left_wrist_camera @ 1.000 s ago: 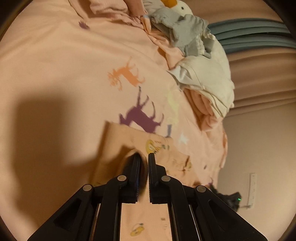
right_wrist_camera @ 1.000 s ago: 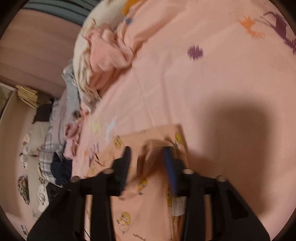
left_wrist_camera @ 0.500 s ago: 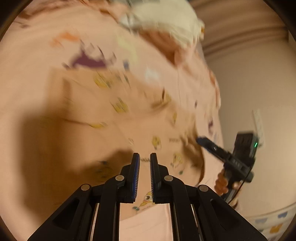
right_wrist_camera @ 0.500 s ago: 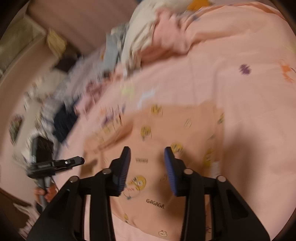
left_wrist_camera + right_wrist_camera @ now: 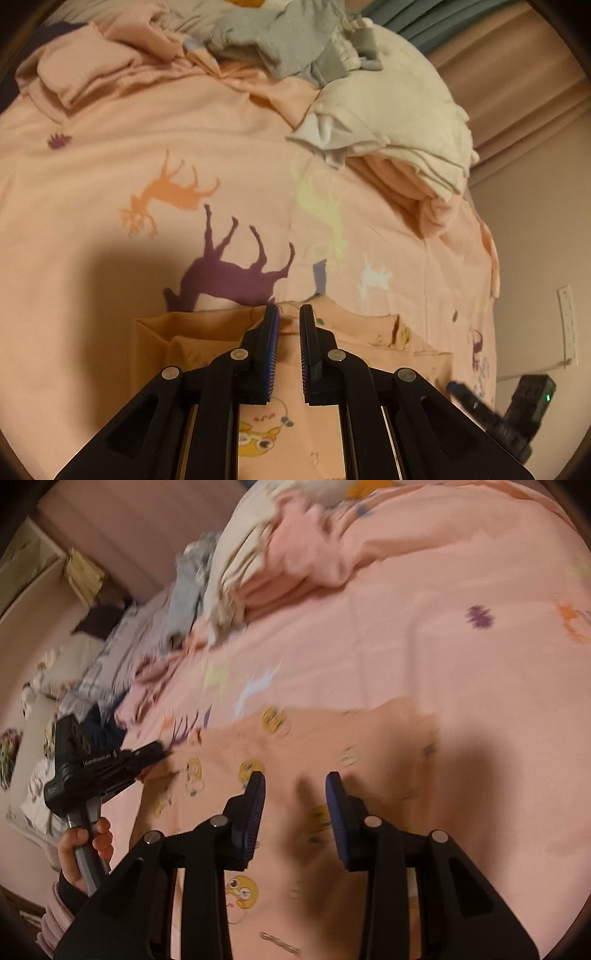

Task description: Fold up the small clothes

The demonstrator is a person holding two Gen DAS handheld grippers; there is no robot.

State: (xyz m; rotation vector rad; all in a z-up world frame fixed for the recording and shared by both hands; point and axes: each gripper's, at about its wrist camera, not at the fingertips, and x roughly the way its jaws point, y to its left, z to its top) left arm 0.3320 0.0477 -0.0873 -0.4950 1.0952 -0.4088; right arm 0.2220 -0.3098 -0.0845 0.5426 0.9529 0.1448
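My left gripper (image 5: 288,317) tilts down over the peach garment (image 5: 266,428), jaws nearly closed with only a narrow gap and no cloth between them. My right gripper (image 5: 295,786) also slants down above it, jaws parted and empty. My left hand (image 5: 83,853) grips its handle beside the garment's edge.

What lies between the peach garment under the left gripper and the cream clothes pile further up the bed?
Left wrist view: only printed bedsheet, with a purple deer print just beyond the peach garment; no clothing before the cream pile.
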